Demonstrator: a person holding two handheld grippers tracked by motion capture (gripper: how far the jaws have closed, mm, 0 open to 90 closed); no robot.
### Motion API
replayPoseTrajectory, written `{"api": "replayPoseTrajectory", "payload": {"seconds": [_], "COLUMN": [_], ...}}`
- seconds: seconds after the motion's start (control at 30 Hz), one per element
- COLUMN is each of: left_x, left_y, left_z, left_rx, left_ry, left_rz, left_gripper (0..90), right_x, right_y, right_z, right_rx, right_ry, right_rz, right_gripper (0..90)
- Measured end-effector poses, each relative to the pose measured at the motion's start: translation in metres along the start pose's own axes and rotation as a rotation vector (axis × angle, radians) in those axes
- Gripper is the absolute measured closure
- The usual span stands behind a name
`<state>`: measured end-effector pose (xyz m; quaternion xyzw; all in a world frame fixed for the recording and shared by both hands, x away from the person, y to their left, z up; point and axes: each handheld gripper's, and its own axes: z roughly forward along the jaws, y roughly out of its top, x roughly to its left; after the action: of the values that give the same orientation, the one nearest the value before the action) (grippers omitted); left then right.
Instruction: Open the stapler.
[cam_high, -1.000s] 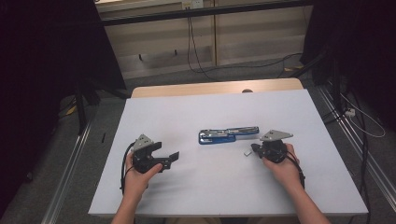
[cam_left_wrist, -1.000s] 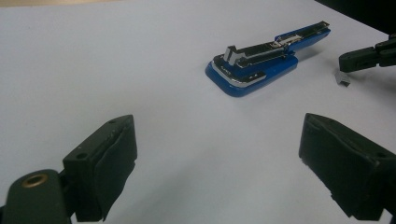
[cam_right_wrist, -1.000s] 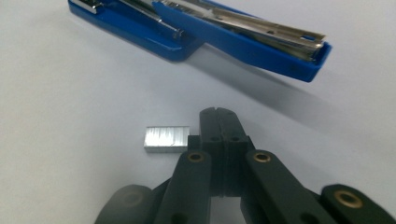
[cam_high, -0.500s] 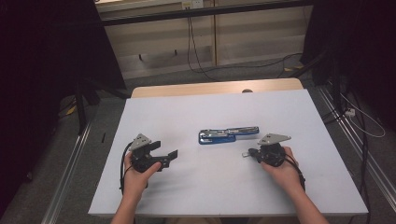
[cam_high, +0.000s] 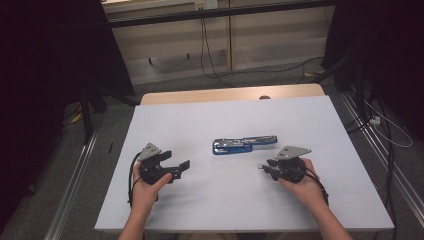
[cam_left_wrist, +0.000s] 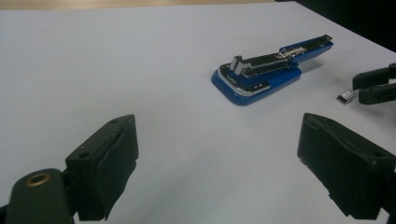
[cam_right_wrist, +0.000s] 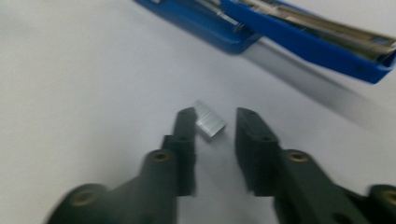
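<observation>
A blue stapler (cam_high: 245, 144) lies swung open on the white tabletop (cam_high: 225, 115), its metal magazine facing up (cam_left_wrist: 271, 70) (cam_right_wrist: 299, 32). A small silver strip of staples (cam_high: 261, 166) (cam_left_wrist: 346, 96) (cam_right_wrist: 210, 122) rests on the table just right of and nearer than the stapler. My right gripper (cam_high: 267, 167) (cam_right_wrist: 215, 116) (cam_left_wrist: 369, 86) has its jaws narrowly apart, and the strip sits at their tips, against the left jaw. My left gripper (cam_high: 177, 161) (cam_left_wrist: 219, 140) stands wide open on the left, pointing toward the stapler, with nothing between its jaws.
A wooden table edge (cam_high: 230, 95) shows behind the white top. Metal rails (cam_high: 75, 175) run along the floor on both sides, and cables (cam_high: 380, 125) trail at the right. Bare white surface lies all around the stapler.
My right gripper has edged slightly left and nearer, its tips closing in on the staple strip. The left gripper and the stapler have barely moved.
</observation>
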<state>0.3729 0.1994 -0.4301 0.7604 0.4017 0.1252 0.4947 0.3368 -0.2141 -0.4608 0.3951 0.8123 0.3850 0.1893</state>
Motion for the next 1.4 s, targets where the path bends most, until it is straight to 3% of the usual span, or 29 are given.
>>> {"api": "replayPoseTrajectory", "payload": {"seconds": [0.13,0.27,0.37,0.77,0.87,0.97,1.2,1.4], "left_x": [0.0,0.0,0.0,0.0,0.0,0.002,0.003,0.002], "left_y": [0.0,0.0,-0.001,-0.001,0.0,0.0,0.0,0.0], "left_z": [0.0,0.0,0.0,-0.001,-0.002,-0.002,-0.004,-0.004], "left_rx": [0.002,0.008,0.011,0.007,0.006,0.0,-0.004,0.009], "left_ry": [0.0,0.0,0.0,0.004,0.003,0.005,0.014,0.014], "left_rz": [0.0,0.002,0.002,0.001,0.002,-0.002,0.001,0.012], "left_gripper": [12.6,12.7,12.7,12.7,12.9,12.9,12.9,12.7], "right_x": [-0.004,-0.001,0.0,0.0,0.001,0.002,0.003,0.0], "right_y": [0.003,0.006,0.006,0.0,0.001,0.002,0.004,0.004], "right_z": [0.007,0.013,0.015,0.006,0.006,0.009,0.01,0.011], "right_rx": [-0.013,0.006,0.018,0.03,0.034,0.028,0.037,0.037], "right_ry": [0.018,0.035,0.056,0.128,0.132,0.115,0.107,0.127], "right_rz": [-0.009,-0.039,-0.061,-0.009,-0.019,-0.014,-0.019,-0.026], "right_gripper": [52.7,52.6,56.5,76.8,76.6,70.1,75.8,79.2]}}
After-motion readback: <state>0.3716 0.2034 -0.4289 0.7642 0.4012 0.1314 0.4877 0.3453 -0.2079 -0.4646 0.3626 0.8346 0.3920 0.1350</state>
